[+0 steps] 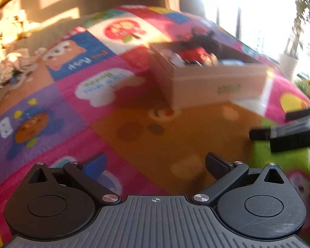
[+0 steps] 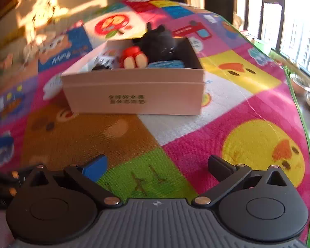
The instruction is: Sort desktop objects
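Both tongs, left (image 1: 155,165) and right (image 2: 157,166), gape wide, empty, above the mat (image 2: 196,134).

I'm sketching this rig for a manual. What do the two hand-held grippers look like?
The left hand-held gripper and the right hand-held gripper look alike: black linkage arms with silver pivot pins, round black housings, a ribbed grey base with a small crosshair mark. On each, one fingertip pad is blue, the other black.

Before you the box (image 2: 134,95) stands on the mat (image 2: 134,136), and the plush toy (image 2: 157,45) lies in it at the back.
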`<state>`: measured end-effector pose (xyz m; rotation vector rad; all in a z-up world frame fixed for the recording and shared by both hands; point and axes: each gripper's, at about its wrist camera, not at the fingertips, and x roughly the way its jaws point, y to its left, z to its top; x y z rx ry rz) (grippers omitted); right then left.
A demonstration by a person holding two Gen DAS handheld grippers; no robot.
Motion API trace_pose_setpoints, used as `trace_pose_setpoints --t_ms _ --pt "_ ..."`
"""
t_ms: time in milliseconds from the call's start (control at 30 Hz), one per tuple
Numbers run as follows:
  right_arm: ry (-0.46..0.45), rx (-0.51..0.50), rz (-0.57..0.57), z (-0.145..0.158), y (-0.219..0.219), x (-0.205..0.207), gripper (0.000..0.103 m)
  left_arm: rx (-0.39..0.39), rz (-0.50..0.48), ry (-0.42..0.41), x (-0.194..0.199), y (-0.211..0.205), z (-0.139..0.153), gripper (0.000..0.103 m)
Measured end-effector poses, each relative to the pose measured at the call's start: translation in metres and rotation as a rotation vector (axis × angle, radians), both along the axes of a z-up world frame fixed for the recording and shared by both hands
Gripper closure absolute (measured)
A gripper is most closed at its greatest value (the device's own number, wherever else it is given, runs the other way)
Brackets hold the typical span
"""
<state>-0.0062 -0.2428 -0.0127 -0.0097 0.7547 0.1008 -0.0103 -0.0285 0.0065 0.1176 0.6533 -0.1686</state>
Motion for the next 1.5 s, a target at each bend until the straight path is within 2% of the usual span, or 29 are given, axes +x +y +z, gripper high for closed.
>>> trace_pose_setpoints --t_ms 100,167,333,433,1500 --pt "0.004 -0.031 -0.009 -0.001 0.008 0.009 0.000 0.015 0.006 -0.037 0.007 -0.001 0.000 0.000" --pt "0.002 -0.016 -0.024 -0.002 0.007 0.013 0.000 0.030 -0.013 -0.003 0.014 -0.005 -0.006 0.000" --pt "-0.054 -0.012 -0.076 -0.007 0.011 0.005 0.000 -0.057 -0.021 0.040 0.020 0.007 -0.008 0.000" --pt "-0.061 -0.012 -0.079 -0.007 0.011 0.004 0.000 -0.034 -0.021 0.039 0.020 0.003 -0.009 0.000" --pt "-0.062 -0.014 -0.079 -0.007 0.011 0.004 0.000 -0.037 -0.021 0.040 0.020 0.003 -0.009 0.000"
